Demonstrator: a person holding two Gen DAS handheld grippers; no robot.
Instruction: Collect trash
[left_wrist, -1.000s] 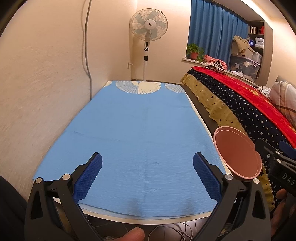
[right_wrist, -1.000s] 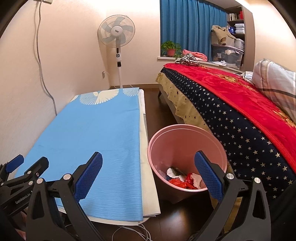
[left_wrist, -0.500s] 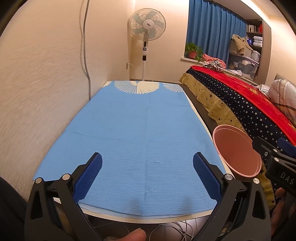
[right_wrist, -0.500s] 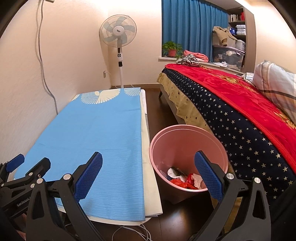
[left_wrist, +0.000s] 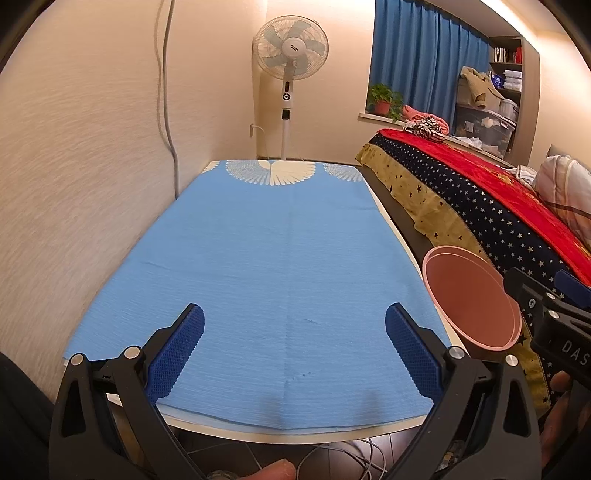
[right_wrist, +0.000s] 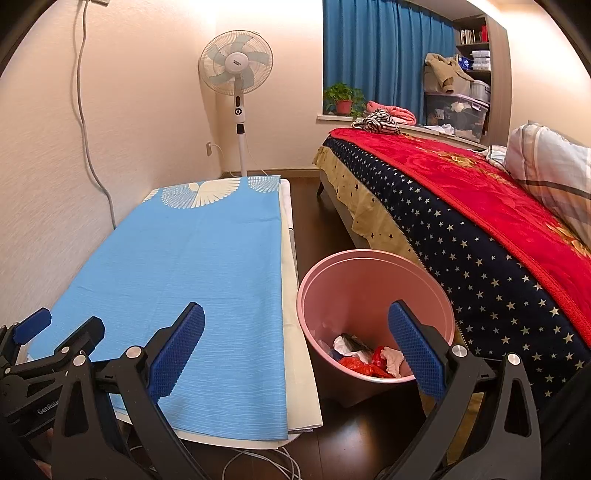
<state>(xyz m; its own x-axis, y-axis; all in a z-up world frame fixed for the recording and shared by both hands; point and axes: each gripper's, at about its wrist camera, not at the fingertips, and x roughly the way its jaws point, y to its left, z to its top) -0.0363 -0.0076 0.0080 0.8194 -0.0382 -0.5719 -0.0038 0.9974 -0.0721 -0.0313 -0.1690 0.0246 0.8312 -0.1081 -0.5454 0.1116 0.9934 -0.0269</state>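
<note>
A home bedroom: bed (right_wrist: 461, 206), pillow (right_wrist: 554, 173), curtains (right_wrist: 384, 55), standing fan (right_wrist: 236, 70).

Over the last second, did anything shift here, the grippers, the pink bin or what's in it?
Barely anything. Both views drift slightly: the pink bin slides a little right in the right wrist view and the fan a little left in the left wrist view, so the grippers turned a touch. Nothing was grasped or released: left gripper and right gripper stay open and empty. The trash lies unchanged in the bin.

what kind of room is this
Most likely a bedroom at home: a bed with a red blanket and pillow, a standing fan by the wall, and blue curtains.
</note>
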